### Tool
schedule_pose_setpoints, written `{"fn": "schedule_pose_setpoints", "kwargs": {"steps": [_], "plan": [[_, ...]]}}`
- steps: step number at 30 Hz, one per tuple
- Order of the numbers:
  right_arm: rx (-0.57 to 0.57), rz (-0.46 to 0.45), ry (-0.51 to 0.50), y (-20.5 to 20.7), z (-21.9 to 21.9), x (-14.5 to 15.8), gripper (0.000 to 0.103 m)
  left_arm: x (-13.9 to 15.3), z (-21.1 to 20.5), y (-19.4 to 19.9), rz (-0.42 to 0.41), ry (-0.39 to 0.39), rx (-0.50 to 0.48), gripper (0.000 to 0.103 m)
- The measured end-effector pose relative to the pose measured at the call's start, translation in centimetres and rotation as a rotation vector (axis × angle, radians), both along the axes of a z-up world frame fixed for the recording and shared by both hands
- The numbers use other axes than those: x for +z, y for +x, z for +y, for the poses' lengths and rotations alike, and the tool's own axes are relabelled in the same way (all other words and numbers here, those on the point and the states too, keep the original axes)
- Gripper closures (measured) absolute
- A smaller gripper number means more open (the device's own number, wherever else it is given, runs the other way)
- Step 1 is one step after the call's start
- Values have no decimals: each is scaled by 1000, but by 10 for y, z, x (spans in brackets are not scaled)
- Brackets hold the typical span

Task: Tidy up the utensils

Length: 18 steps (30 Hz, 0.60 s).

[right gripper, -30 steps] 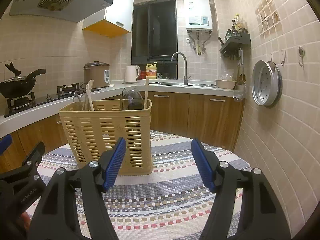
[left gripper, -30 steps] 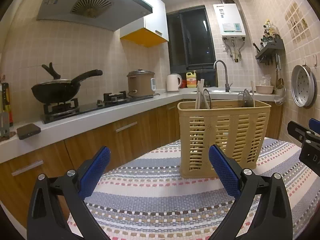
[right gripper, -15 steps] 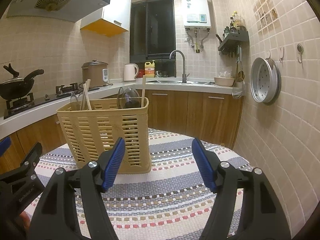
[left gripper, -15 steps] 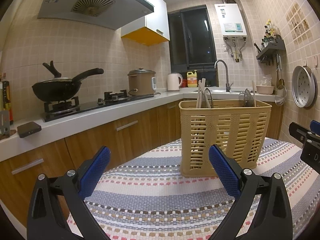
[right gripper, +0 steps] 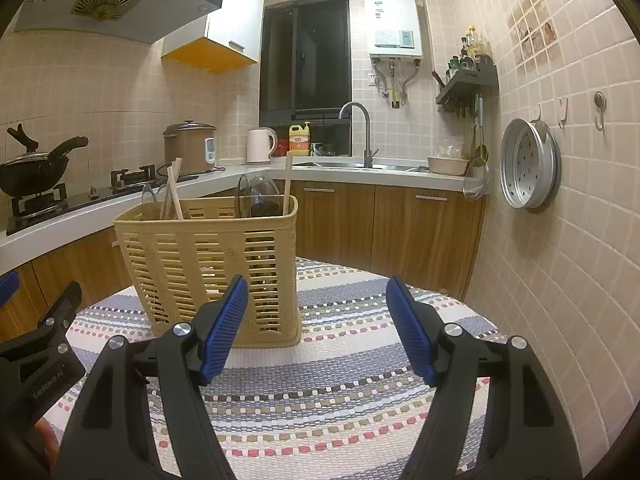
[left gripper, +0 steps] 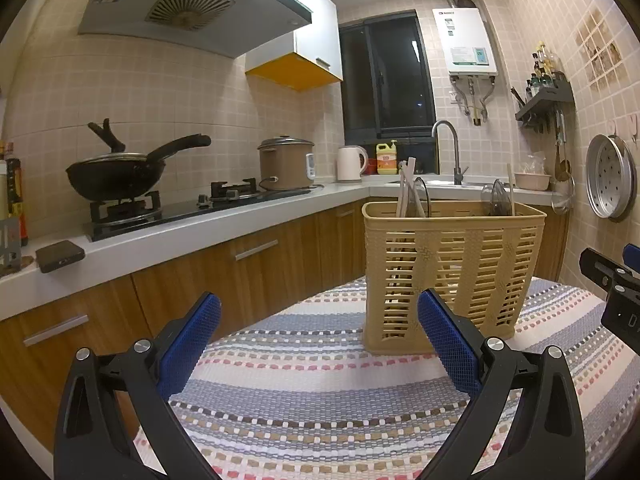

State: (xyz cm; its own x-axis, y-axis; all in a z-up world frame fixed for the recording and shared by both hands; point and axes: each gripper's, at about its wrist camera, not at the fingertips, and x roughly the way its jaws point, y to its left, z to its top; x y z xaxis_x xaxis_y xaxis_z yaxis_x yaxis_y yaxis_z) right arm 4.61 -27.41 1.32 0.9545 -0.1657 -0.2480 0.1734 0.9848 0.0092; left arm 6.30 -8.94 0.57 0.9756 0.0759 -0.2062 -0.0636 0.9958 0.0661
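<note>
the task looks close to done, as far as can be judged: wooden chopsticks (right gripper: 173, 190), dark rounded ladles (right gripper: 258, 196) and a pale wooden stick (right gripper: 287, 184) already stand upright inside the tan slotted plastic utensil basket (right gripper: 212, 264), and no loose utensil shows on the striped woven cloth (right gripper: 340, 392) covering the counter. the left gripper (left gripper: 320, 336) has its blue-padded fingers wide apart and empty, the basket just beyond its right finger. the right gripper (right gripper: 318, 320) is likewise spread and empty, the basket just beyond its left finger.

Left gripper (left gripper: 319, 335) and right gripper (right gripper: 317, 323), both empty, jaws spread wide, side by side.
</note>
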Motion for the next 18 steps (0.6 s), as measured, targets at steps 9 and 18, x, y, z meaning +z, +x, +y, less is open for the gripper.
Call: {"fn": "schedule_pose_setpoints", "kwargs": {"steps": [9, 18], "plan": [[3, 19, 35, 3, -6, -1, 34, 0, -2, -1, 0, 4, 8, 8], [-5, 15, 35, 2, -7, -1, 33, 0, -7, -4, -12, 30, 6, 8]]}}
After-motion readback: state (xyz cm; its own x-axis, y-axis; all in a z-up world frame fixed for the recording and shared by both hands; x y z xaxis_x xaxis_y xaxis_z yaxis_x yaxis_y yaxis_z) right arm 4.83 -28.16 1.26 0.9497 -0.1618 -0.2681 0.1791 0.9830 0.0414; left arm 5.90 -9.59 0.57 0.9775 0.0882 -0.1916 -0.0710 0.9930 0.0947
